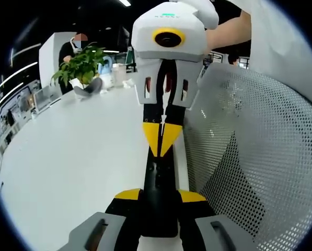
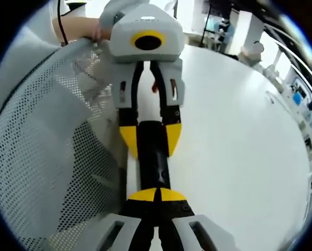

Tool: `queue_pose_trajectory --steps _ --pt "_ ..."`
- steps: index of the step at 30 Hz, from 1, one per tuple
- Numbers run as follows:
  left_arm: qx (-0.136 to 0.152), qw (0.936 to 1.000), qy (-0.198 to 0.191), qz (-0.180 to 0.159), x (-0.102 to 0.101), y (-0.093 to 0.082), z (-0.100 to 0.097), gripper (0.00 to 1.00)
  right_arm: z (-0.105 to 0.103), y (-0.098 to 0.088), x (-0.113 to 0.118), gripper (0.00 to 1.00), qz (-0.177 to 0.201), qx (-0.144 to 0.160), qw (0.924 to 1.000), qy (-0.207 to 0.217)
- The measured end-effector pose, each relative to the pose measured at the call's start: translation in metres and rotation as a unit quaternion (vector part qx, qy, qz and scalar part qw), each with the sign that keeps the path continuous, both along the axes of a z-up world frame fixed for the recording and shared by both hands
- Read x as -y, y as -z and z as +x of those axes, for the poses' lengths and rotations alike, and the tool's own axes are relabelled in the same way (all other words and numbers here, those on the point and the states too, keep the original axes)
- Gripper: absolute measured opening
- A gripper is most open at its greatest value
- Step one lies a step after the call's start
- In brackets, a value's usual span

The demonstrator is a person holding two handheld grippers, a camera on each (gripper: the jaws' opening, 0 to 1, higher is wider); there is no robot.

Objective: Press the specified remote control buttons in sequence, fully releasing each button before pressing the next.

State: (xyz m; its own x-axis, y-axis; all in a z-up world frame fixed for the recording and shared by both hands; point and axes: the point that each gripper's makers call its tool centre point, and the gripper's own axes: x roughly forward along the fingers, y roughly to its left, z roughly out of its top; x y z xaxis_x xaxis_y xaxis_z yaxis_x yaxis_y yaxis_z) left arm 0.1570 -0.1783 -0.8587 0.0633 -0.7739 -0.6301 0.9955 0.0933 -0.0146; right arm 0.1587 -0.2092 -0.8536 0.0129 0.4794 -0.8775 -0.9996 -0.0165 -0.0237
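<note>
Your left gripper [image 1: 160, 201] pinched one end of the black remote [image 1: 160, 183], its yellow-tipped jaws pressed against the remote's two sides. The remote stretched away from that gripper, above the edge of the white desk [image 1: 82, 151], next to a white mesh chair back [image 1: 260, 151]. Your right gripper [image 1: 162, 142] came in from the far end with its jaws pressed together, their yellow tips meeting on the remote's upper face. In the right gripper view, the same closed tips [image 2: 157, 195] sat on the remote [image 2: 153, 157], and the left gripper [image 2: 149, 137] clamped its far end. A potted plant [image 1: 82, 65] stood far off on the desk, with a person [image 1: 72, 49] behind it.
</note>
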Motion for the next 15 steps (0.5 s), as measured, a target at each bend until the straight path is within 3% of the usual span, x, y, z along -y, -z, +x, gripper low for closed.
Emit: queue_pose_trajectory --steps 15 --pt "0.003 1.0 0.002 0.001 0.0004 0.0 0.0002 0.25 -0.0004 -0.0005 0.0073 0.0 -0.016 0.011 0.9997 -0.012"
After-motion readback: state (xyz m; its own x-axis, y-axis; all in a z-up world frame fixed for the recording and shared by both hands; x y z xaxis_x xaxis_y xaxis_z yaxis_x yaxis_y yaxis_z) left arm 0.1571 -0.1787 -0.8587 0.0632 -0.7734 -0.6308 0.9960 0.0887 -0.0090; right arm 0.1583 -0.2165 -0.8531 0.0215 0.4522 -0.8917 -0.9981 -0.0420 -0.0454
